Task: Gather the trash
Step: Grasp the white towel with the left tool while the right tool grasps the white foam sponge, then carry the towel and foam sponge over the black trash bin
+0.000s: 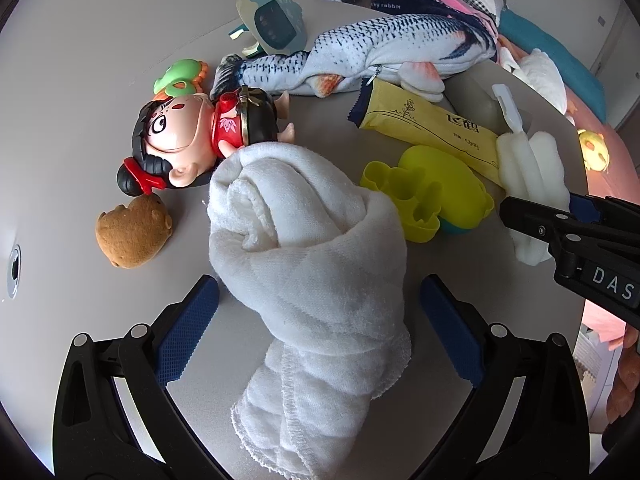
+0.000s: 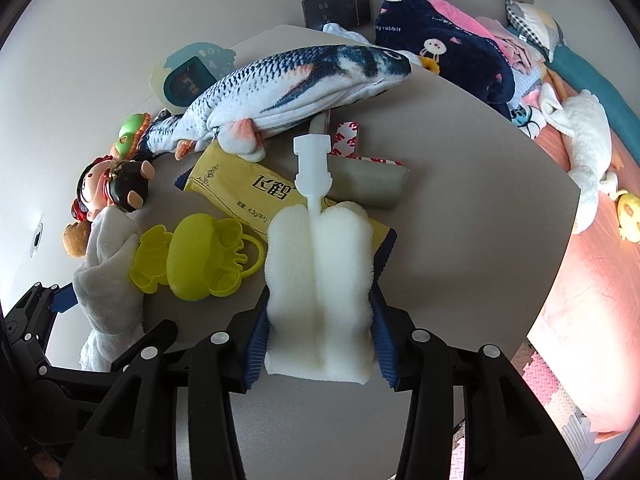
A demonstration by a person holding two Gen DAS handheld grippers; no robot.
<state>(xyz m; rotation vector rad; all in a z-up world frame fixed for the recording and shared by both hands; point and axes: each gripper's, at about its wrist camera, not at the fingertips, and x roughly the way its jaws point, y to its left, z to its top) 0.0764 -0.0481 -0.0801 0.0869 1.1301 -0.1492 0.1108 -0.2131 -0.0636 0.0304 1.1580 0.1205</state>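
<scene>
A white sponge brush [image 2: 296,264] with a white plastic handle [image 2: 313,160] lies on the grey table [image 2: 460,208], partly over a yellow tissue packet [image 2: 236,184]. My right gripper [image 2: 320,292] is shut on the sponge, its blue pads [image 2: 260,332] pressing both sides. In the left wrist view the same sponge brush [image 1: 532,168] shows at the right with the right gripper [image 1: 532,224] on it. A crumpled white towel [image 1: 312,248] lies between the fingers of my left gripper [image 1: 319,286], which stands open with its pads [image 1: 192,328] clear of the cloth.
Around them lie a plush fish [image 2: 296,80], a doll [image 1: 188,140], a yellow plastic mould [image 2: 200,256], a brown plush [image 1: 132,236], a green toy [image 1: 180,76] and a grey roll with 3M tape [image 2: 368,180]. The table's edge [image 2: 560,240] drops to a pink bed [image 2: 592,300].
</scene>
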